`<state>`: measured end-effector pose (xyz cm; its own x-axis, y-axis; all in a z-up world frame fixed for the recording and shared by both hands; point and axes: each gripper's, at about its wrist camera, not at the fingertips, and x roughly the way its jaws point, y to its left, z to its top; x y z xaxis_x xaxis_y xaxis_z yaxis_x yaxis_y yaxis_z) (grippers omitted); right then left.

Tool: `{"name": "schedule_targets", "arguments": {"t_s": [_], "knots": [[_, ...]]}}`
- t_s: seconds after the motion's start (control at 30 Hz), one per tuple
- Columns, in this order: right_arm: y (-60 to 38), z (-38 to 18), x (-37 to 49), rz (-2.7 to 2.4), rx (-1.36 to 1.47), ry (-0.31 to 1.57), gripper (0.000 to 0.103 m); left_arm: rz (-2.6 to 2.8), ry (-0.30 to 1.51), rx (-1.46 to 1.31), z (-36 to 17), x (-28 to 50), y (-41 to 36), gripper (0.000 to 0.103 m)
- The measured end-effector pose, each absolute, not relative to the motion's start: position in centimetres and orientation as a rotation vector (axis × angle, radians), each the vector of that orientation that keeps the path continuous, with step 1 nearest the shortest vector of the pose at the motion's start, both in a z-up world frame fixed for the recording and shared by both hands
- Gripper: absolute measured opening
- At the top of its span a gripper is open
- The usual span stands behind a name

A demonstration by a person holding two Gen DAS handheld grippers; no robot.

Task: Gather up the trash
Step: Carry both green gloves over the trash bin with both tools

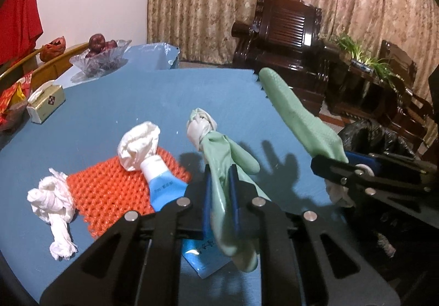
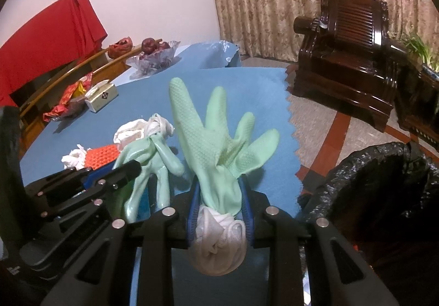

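My left gripper [image 1: 221, 190] is shut on a crumpled pale green rubber glove [image 1: 219, 157], whose white lining bunches at its far end. My right gripper [image 2: 219, 201] is shut on a second green glove [image 2: 216, 138] near the cuff, its fingers splayed upward and the white lining bulging below the pads. Both gloves hang just above the blue table [image 1: 164, 102]. On the table at the left lie a twisted white tissue [image 1: 52, 204], an orange mesh net [image 1: 118, 185], and a blue-and-white tube [image 1: 162, 182] with a tissue wad [image 1: 138, 145] at its tip.
A bin lined with a black bag [image 2: 384, 182] stands off the table's right edge. At the back left are a tissue box [image 1: 46, 102] and a glass fruit bowl [image 1: 101, 58]. Dark wooden armchairs [image 1: 282, 31] stand before the curtain.
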<state>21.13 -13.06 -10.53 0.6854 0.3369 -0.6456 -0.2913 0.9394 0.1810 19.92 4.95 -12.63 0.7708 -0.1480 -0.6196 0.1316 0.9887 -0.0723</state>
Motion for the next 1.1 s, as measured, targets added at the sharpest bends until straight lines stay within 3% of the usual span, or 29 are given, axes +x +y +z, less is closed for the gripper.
{"name": "schedule_targets", "arguments": {"t_s": [0.6, 1.1], "knots": [[-19.8, -6.3, 16.8, 0.227, 0.089, 0.648, 0.027, -0.269, 0.596, -0.006, -8.1, 17.4, -0.5, 0.011], [-29.7, -7.0, 12.6, -0.003, 0.127, 0.665, 0.027, -0.467, 0.603, 0.034, -8.4, 16.4, -9.4, 0.011]]}}
